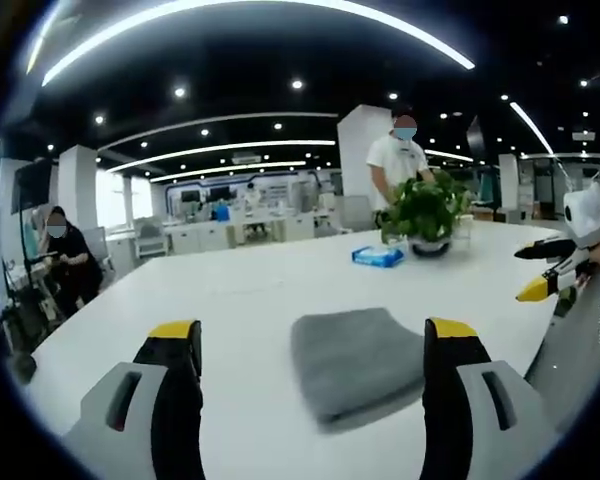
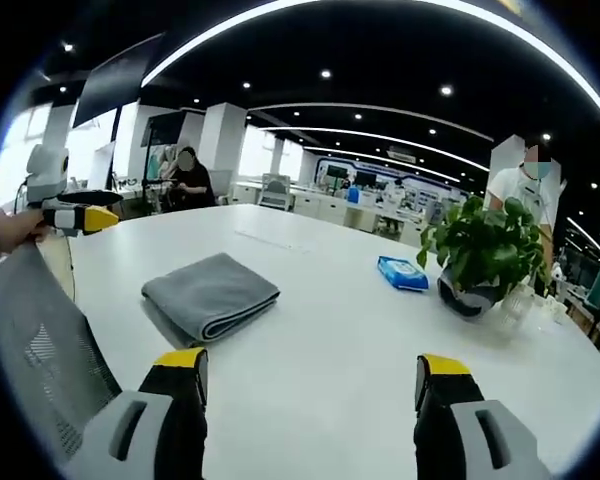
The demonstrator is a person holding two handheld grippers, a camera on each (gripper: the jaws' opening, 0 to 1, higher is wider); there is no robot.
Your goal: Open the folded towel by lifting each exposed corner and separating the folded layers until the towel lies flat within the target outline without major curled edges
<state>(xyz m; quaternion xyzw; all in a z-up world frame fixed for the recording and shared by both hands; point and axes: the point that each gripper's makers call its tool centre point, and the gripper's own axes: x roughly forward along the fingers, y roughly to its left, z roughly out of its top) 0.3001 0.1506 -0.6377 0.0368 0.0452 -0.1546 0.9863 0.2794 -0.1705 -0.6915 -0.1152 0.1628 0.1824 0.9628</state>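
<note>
Low in the left gripper view, between the spread left tongs (image 1: 313, 345), lies the folded grey towel (image 1: 352, 362) on the white bench (image 1: 240, 300), its long axis running away up-frame. Right tongs (image 2: 310, 372) stand apart too, holding nothing (towel (image 2: 210, 293) sits left of centre there, rounded fold edge toward the lower right). A blue packet (image 2: 402, 272) beside the potted plant (image 2: 480, 255); its print is unreadable.
</note>
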